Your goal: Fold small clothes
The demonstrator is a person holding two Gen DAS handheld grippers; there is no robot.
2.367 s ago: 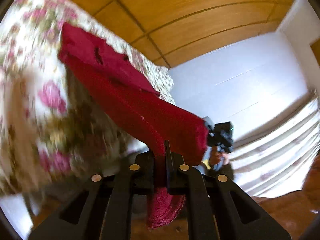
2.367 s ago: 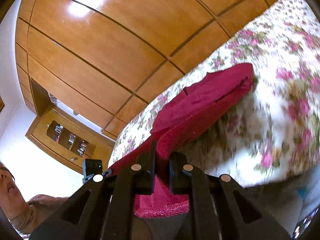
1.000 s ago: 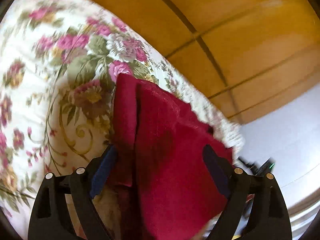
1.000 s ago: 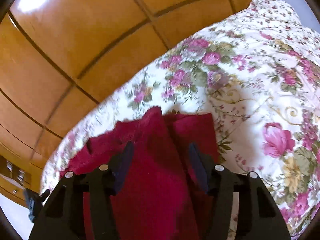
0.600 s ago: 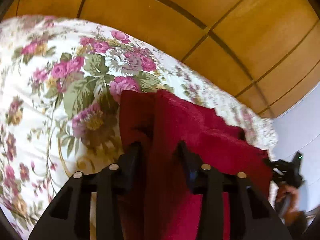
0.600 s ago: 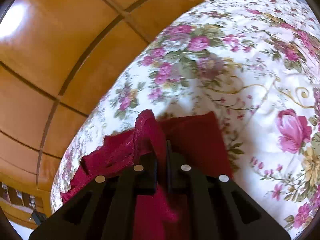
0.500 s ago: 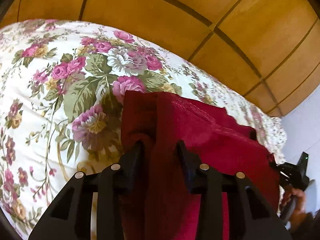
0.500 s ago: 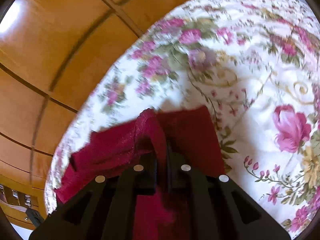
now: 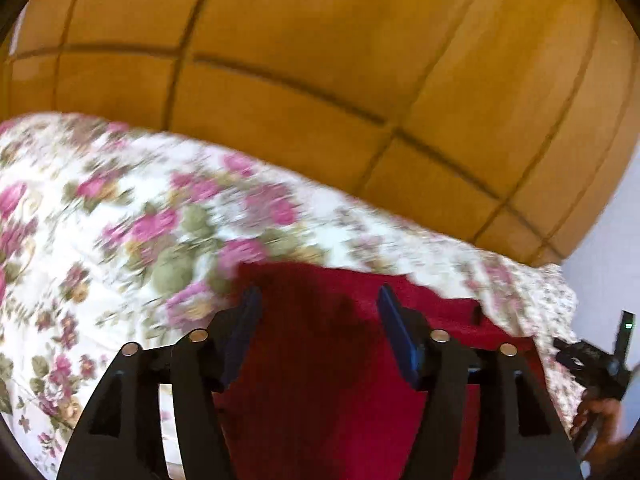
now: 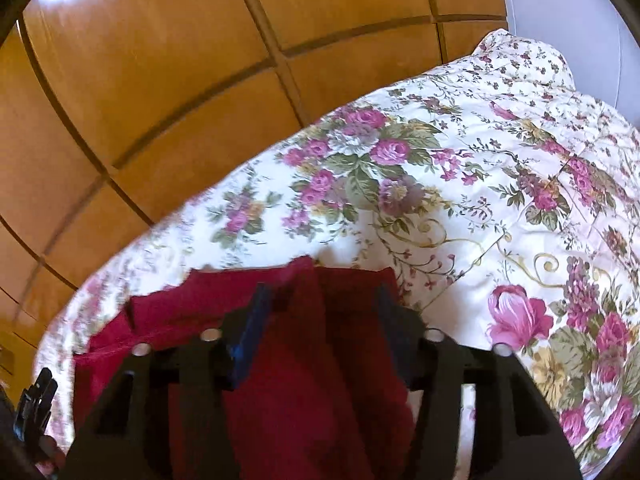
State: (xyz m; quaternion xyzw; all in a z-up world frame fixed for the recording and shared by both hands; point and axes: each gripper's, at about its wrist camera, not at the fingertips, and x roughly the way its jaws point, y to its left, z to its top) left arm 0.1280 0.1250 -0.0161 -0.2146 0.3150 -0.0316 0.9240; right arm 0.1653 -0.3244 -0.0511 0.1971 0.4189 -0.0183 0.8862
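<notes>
A dark red garment (image 9: 320,380) lies folded on the floral bedspread (image 9: 120,240). My left gripper (image 9: 318,294) hovers over its left end, its jaws opening. The cloth lies under the gap and no pad presses on it. In the right wrist view the same red garment (image 10: 312,380) shows a raised fold ridge near its far edge. My right gripper (image 10: 320,292) hangs over that end with its jaws opening too, and the blue pads (image 10: 250,328) stand clear of the cloth. The left wrist view is blurred by motion.
Wooden wardrobe panels (image 9: 320,60) rise behind the bed. The bedspread (image 10: 500,200) stretches on to the right. A person's hand (image 9: 600,420) holds the other gripper at the left wrist view's right edge, before a white wall (image 9: 608,272).
Half a second ago both grippers were pinched on the red cloth. Both have let go and spread their jaws, and the left one has lifted and swung, so its view is blurred.
</notes>
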